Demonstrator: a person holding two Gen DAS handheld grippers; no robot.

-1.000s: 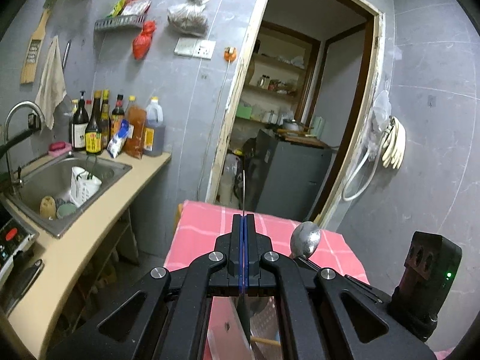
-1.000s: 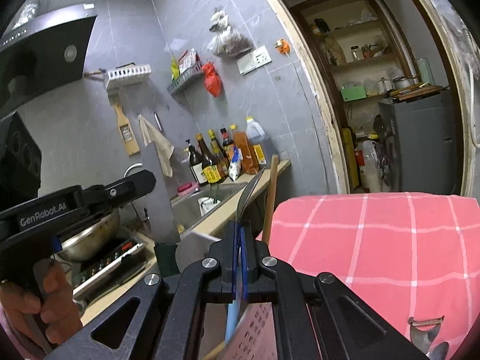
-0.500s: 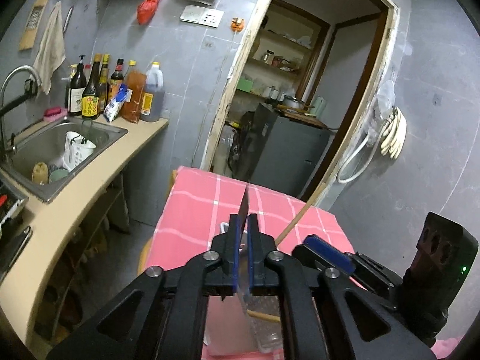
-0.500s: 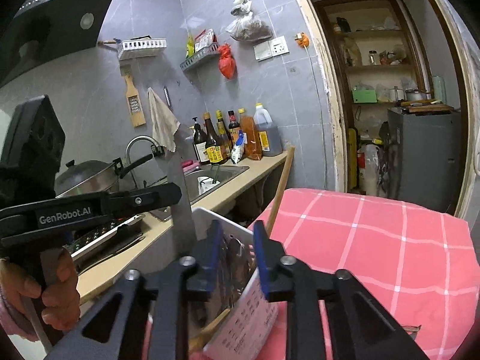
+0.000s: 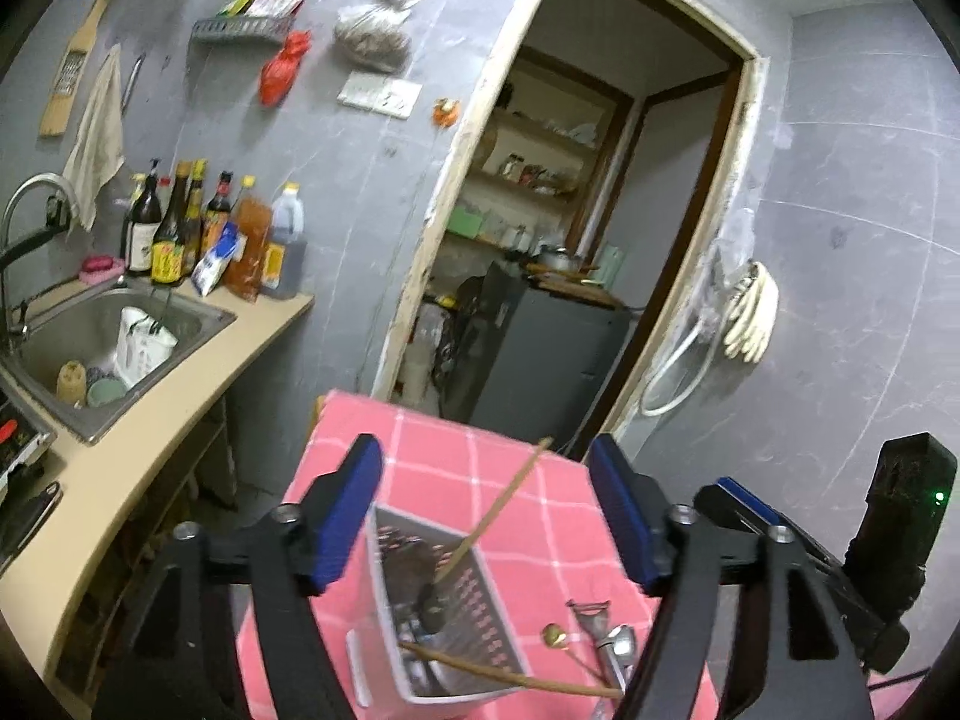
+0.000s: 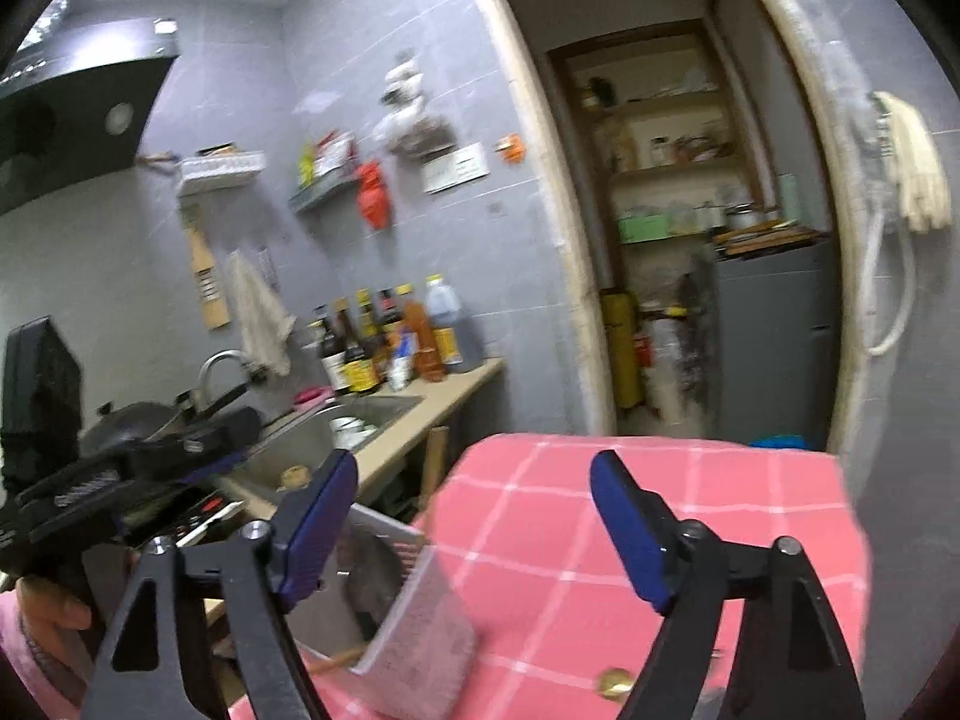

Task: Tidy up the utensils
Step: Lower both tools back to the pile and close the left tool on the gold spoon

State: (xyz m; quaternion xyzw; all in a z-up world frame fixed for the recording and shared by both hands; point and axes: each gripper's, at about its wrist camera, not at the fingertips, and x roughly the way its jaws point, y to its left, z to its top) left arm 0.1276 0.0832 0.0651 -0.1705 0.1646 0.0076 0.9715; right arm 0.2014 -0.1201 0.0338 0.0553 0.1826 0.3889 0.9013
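A white perforated utensil holder (image 5: 384, 612) stands on the pink checked tablecloth (image 5: 456, 468), with a wooden-handled utensil (image 5: 498, 510) and other utensils inside. My left gripper (image 5: 495, 516) is open and empty, just above the holder. A peeler (image 5: 591, 621) and a gold-tipped utensil (image 5: 555, 636) lie on the cloth right of the holder. My right gripper (image 6: 471, 531) is open and empty, above the cloth, with the holder (image 6: 420, 642) below its left finger. The right gripper also shows at the left wrist view's right edge (image 5: 744, 507).
A beige counter (image 5: 150, 420) with a steel sink (image 5: 90, 336) and several bottles (image 5: 180, 240) runs along the left. A stove with a pan (image 6: 138, 420) is near the left hand. A doorway with a grey cabinet (image 5: 540, 348) lies behind the table.
Both grippers have opened wide. The knife held by the left and the spoon held by the right are gone from the jaws and the holder now carries utensils. The right view has swung right.
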